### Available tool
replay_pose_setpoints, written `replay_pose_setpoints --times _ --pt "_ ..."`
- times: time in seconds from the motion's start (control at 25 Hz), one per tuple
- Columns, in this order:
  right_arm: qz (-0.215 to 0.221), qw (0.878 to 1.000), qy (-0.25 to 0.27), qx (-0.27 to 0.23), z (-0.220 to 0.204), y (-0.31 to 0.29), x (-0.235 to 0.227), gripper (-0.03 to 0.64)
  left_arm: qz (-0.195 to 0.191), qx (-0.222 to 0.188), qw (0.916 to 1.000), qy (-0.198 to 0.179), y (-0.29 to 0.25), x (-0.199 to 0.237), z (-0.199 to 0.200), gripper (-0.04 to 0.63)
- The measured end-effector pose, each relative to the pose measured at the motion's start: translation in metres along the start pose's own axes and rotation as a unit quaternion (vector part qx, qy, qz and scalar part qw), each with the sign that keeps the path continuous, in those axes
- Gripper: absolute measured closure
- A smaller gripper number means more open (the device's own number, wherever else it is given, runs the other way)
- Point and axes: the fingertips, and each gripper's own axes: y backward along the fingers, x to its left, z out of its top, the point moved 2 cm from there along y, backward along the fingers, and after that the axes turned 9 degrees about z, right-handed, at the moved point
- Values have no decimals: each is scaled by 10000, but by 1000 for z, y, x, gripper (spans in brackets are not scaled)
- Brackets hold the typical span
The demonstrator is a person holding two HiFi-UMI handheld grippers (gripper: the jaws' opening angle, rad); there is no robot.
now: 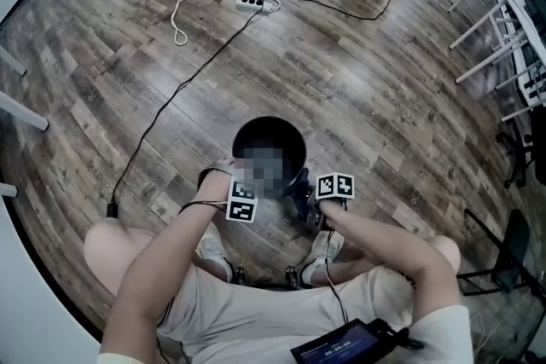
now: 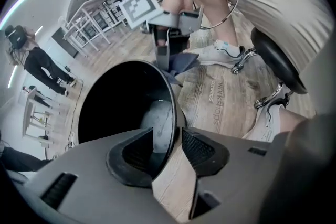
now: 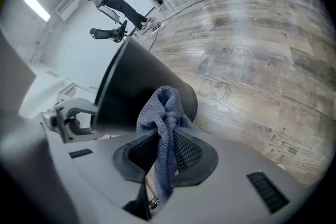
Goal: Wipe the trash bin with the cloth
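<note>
The trash bin (image 1: 286, 136) stands on the floor (image 3: 252, 71) between your feet, unclamped: your left gripper (image 2: 170, 145) straddles its rim, jaws apart. Your right gripper (image 3: 165, 152) pinches the cloth (image 3: 167, 113) by the outer wall, so a hard wipe could tip or shove the bin.

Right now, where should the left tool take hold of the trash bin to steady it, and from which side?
Probably the near rim of the trash bin, from above: it stands upright with an open mouth, and its thin wall sits between the open jaws of the left tool, one inside, one outside.
</note>
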Motion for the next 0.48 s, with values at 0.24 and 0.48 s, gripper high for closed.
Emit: replay_pose_setpoints --times 0.24,0.48 --pt "382 9992 96 -78 -12 35 54 557 92 182 9996 -210 -4 -1 -5 436" --pt "386 9987 131 -311 -6 26 70 557 3 154 9989 -446 -2 -8 3 479"
